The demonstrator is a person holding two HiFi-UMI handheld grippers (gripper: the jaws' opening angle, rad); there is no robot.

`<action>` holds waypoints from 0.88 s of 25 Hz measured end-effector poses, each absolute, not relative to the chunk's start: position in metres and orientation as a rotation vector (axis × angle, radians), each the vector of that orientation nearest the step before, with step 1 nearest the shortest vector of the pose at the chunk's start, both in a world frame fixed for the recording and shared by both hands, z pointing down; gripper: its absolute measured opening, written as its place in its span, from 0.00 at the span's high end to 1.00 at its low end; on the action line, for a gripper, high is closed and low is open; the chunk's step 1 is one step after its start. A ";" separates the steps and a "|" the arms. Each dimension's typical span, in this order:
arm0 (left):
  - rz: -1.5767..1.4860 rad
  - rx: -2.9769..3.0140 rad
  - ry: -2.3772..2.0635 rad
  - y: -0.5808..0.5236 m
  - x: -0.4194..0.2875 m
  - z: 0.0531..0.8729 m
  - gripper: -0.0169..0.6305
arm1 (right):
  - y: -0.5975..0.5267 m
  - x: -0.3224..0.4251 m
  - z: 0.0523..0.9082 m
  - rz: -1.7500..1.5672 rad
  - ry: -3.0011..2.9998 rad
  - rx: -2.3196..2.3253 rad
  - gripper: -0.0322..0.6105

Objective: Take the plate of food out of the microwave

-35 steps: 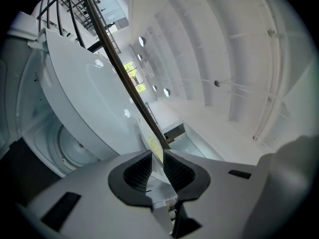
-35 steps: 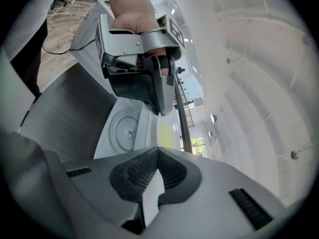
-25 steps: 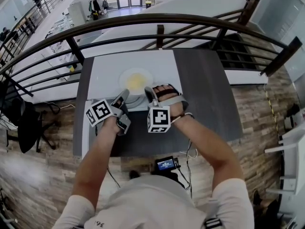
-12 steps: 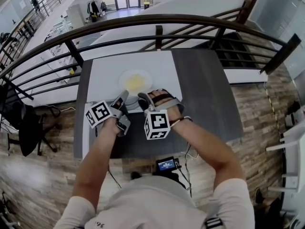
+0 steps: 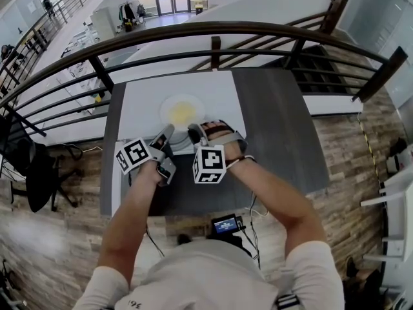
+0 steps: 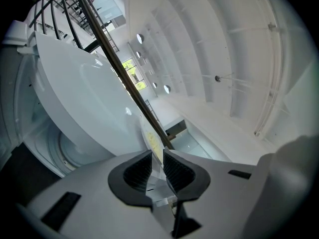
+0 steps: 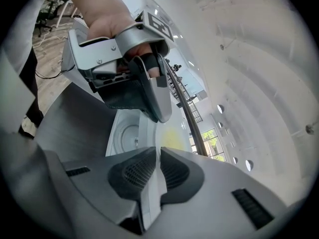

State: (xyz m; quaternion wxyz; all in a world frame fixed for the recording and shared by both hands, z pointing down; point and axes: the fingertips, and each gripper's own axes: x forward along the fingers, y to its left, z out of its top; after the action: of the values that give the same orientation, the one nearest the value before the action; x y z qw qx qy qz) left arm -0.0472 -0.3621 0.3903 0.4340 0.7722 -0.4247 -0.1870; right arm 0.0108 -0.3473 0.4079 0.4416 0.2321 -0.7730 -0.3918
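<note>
The plate [image 5: 182, 112] is held face up and about level over a white surface [image 5: 139, 102] at the far side of the dark bench [image 5: 277, 121], just before the railing [image 5: 213, 28]. Being round, it has no long axis. A patch of yellow food [image 5: 182, 113] is seen at its middle. Its near rim is turned toward the person, and it is gripped there on both sides.

The left gripper [image 5: 169, 130] is pointed level at the near-left part of the rim. In the left gripper view its fingers [image 6: 142, 168] are pinched on the thin white edge, which is seen almost edge-on running away from them.

The right gripper [image 5: 193, 133] is tilted downward at the near-right part of the rim, just beside the left one. Its fingers [image 7: 142, 171] have just been closing, and the plate's rim is clamped between them with only a narrow slit left. The left gripper and the hand [image 7: 107, 14] holding it are seen beyond them in the right gripper view.
</note>
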 end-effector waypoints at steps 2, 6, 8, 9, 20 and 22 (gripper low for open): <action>-0.462 1.916 -1.050 -0.361 -0.045 0.391 0.89 | -0.349 0.012 0.409 -0.966 -1.918 0.584 0.90; -0.421 1.933 -1.042 -0.361 -0.043 0.392 0.89 | -0.354 0.013 0.408 -0.952 -1.911 0.602 0.90; -0.408 1.944 -1.033 -0.357 -0.038 0.391 0.89 | -0.356 0.016 0.406 -0.940 -1.904 0.611 0.90; -0.407 1.951 -1.031 -0.355 -0.037 0.390 0.89 | -0.357 0.017 0.406 -0.933 -1.901 0.616 0.90; -0.400 2.011 -1.090 -0.322 -0.044 0.378 0.89 | -0.371 0.020 0.408 -0.903 -1.879 0.655 0.90; -0.414 2.020 -1.084 -0.316 -0.044 0.373 0.89 | -0.375 0.020 0.408 -0.893 -1.881 0.667 0.90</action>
State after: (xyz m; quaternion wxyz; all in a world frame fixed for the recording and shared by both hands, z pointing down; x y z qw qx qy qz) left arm -0.0442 -0.3164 0.3728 0.3951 0.7966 -0.4274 -0.1634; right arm 0.0202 -0.3750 0.4082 0.4597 0.2710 -0.7639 -0.3628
